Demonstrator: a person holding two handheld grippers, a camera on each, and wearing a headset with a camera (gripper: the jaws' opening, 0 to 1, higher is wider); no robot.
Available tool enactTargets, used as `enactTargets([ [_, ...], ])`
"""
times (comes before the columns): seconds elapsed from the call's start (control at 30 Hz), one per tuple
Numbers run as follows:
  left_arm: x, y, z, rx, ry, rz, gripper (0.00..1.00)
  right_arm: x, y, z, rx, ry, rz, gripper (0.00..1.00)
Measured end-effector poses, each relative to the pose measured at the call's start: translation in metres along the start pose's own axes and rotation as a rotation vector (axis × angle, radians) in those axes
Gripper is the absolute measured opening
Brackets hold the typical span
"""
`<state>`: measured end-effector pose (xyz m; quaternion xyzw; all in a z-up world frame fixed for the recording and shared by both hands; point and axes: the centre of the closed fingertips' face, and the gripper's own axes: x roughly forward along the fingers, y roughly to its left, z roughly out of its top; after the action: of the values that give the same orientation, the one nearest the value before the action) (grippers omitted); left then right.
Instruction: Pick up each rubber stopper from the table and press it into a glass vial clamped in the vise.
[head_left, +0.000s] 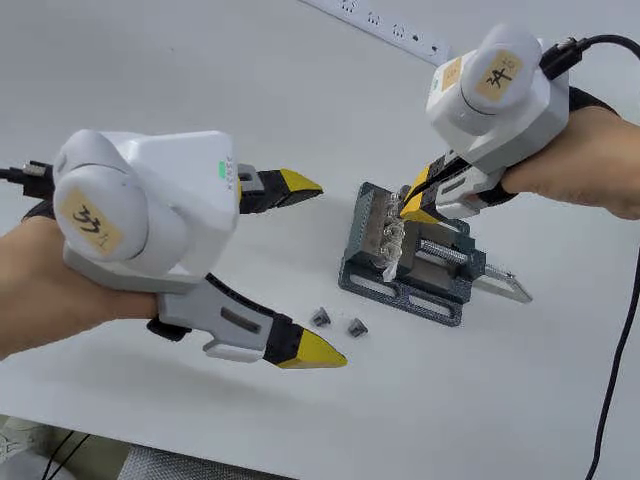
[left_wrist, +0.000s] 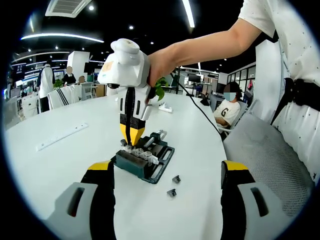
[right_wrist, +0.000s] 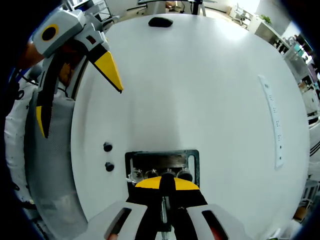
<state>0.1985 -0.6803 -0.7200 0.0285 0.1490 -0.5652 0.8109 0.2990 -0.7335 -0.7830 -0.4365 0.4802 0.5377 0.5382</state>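
Two rubber stoppers (head_left: 320, 318) lie loose on the white table (head_left: 200, 90), just beside my left gripper (head_left: 320, 270), whose jaws are spread wide and empty. Past them the vise (head_left: 395, 290) clamps a row of glass vials (head_left: 388, 238). My right gripper (head_left: 410, 205) points down at the vial tops, jaws pressed together. Farther off lies a power strip (head_left: 390, 25). Beyond the table, the left gripper view shows an open office under ceiling lights (left_wrist: 189, 12).
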Motion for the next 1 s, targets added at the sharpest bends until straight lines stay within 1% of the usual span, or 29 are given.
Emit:
enactTargets([
  [0.13,0.0012,0.0,0.0024,0.0,-0.003,0.001,0.87,0.0002,-0.0008,-0.0006,0.002,-0.004,-0.007,0.02],
  [0.23,0.0025,-0.0015,0.0035,0.007,-0.001,-0.002,0.87,0.0001,-0.0009,-0.0007,0.009,-0.017,-0.016,0.02],
  [0.3,0.0028,-0.0027,0.0039,0.011,0.003,-0.006,0.87,0.0001,-0.0012,-0.0007,0.024,-0.031,-0.024,0.02],
  [0.4,0.002,-0.0033,0.0051,0.014,0.008,-0.005,0.87,-0.0012,-0.0004,-0.0011,0.022,-0.049,-0.035,0.03],
  [0.5,-0.0005,-0.0025,0.0059,0.021,0.017,0.003,0.87,-0.0017,-0.0021,-0.0022,0.049,-0.083,-0.039,0.03],
  [0.6,-0.0035,-0.003,0.0075,0.026,0.02,0.01,0.87,-0.0023,-0.0005,-0.0028,0.079,-0.115,-0.037,0.03],
  [0.7,-0.0053,-0.003,0.0065,0.028,0.03,0.017,0.87,-0.0014,-0.0025,-0.0025,0.084,-0.133,-0.039,0.03],
  [0.77,-0.0059,-0.0034,0.0078,0.026,0.03,0.022,0.87,-0.0016,0.0008,-0.0023,0.085,-0.142,-0.037,0.01],
  [0.9,-0.0067,-0.0035,0.0079,0.025,0.035,0.028,0.87,-0.0016,0.0002,-0.0019,0.089,-0.158,-0.048,0.01],
  [0.97,-0.0067,-0.0051,0.0089,0.029,0.039,0.028,0.87,-0.0033,0.0023,-0.0031,0.089,-0.166,-0.055,0.0],
  [1.0,-0.0067,-0.0058,0.0093,0.028,0.04,0.028,0.87,-0.005,0.0015,-0.0012,0.09,-0.176,-0.061,0.0],
])
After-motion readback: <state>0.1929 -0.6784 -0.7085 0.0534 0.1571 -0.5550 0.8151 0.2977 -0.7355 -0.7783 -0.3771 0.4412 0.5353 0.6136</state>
